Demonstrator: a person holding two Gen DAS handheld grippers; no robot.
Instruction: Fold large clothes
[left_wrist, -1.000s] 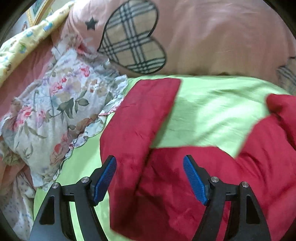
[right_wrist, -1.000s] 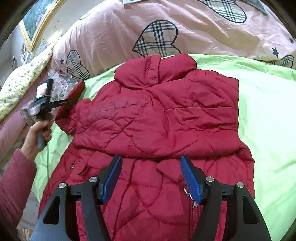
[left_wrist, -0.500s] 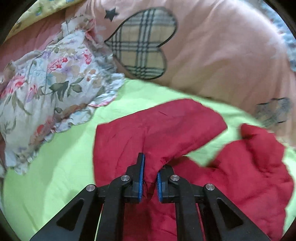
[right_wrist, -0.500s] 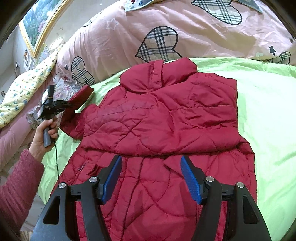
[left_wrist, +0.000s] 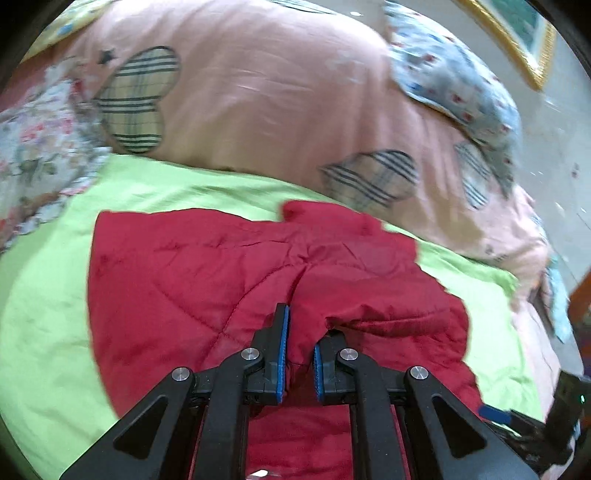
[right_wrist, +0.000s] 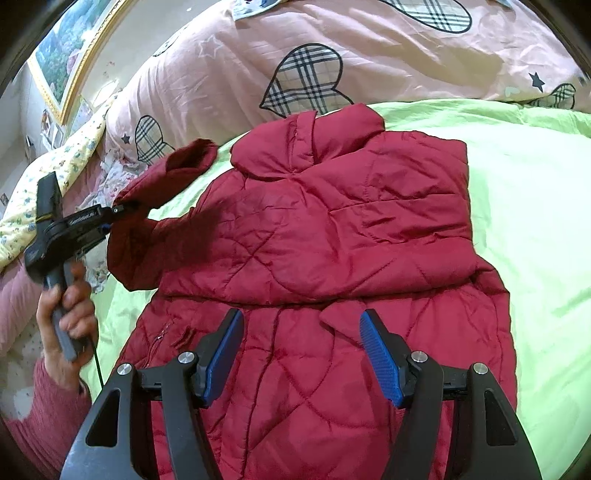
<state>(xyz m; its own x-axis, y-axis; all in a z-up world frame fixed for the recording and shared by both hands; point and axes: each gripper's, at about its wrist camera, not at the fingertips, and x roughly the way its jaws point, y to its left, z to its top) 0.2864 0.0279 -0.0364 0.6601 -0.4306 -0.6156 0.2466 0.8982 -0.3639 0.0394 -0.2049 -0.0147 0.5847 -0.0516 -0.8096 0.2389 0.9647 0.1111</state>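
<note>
Left claw (left_wrist: 298, 347) had just snapped shut on the red quilted jacket's (right_wrist: 332, 236) left sleeve (right_wrist: 162, 195), lifting it off the green bedsheet (right_wrist: 535, 177); fold-in looked underway. Right claw (right_wrist: 301, 354) hovered spread, empty, over the jacket's near half.

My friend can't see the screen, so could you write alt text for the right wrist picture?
A red quilted jacket lies spread on a lime-green sheet, its one sleeve lifted by the closed left tongs in a person's hand. The blue-padded right tongs hover open over the jacket's lower half; a pink heart-patterned quilt lies behind.
</note>
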